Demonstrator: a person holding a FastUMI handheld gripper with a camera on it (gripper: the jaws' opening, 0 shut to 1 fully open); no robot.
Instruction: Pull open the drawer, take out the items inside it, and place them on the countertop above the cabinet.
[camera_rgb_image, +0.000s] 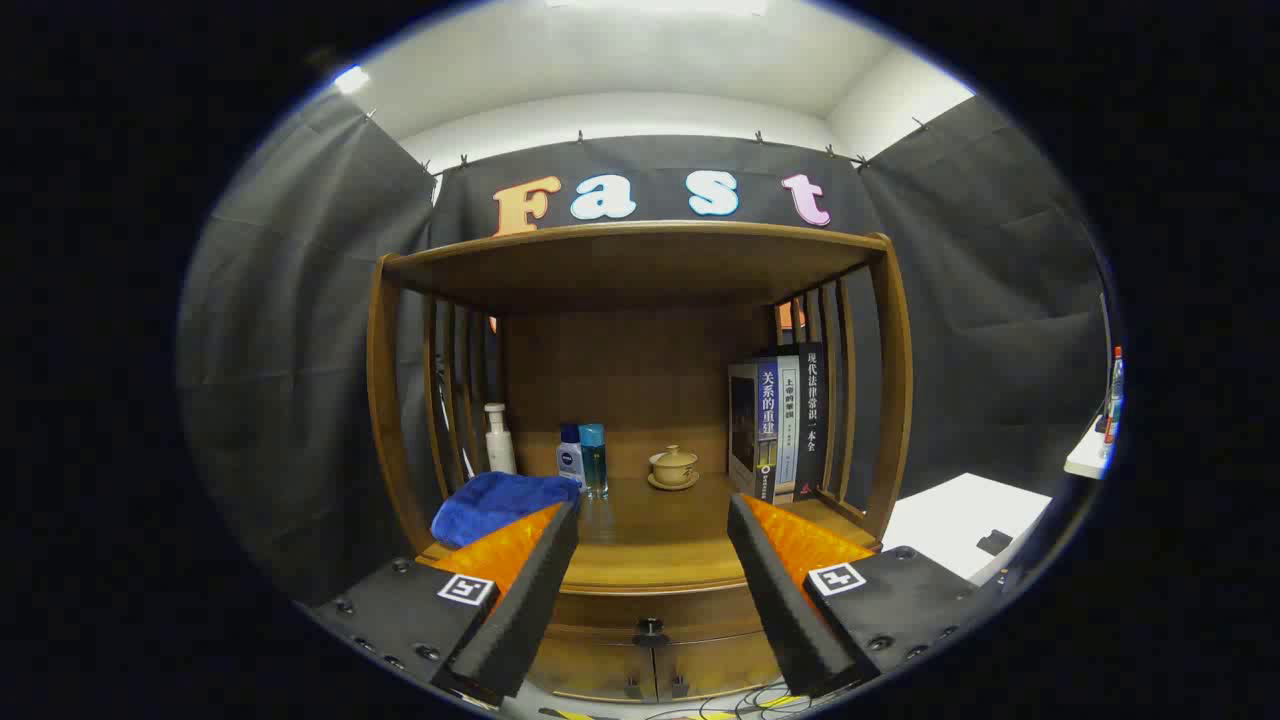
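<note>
Facing a wooden cabinet (640, 400) from a short way back, the gripper (652, 525) hangs with its two fingers spread wide and nothing between them but open air. Beyond and between the fingers lies the cabinet's countertop (650, 545), a smooth, glossy brown board with a rounded front edge. Below that edge sits the drawer (650, 618), closed, with a small dark round knob (650, 628) at its middle; what it holds cannot be seen. Under it two little cabinet doors (655, 672) meet at a seam.

The open shelf above the countertop has slatted wooden sides and a flat top board. On the countertop, a soft blue cloth (500, 505) lies crumpled just beyond the left finger. Behind it stands a white pump bottle (498, 440); beside that are a small dark-blue bottle (571, 458) and a clear blue one (593, 458), close together. A beige lidded cup on a saucer (674, 467) sits near the back. Several upright books (780, 428) stand against the right slats.

A white table (960, 520) stands to the cabinet's right.
</note>
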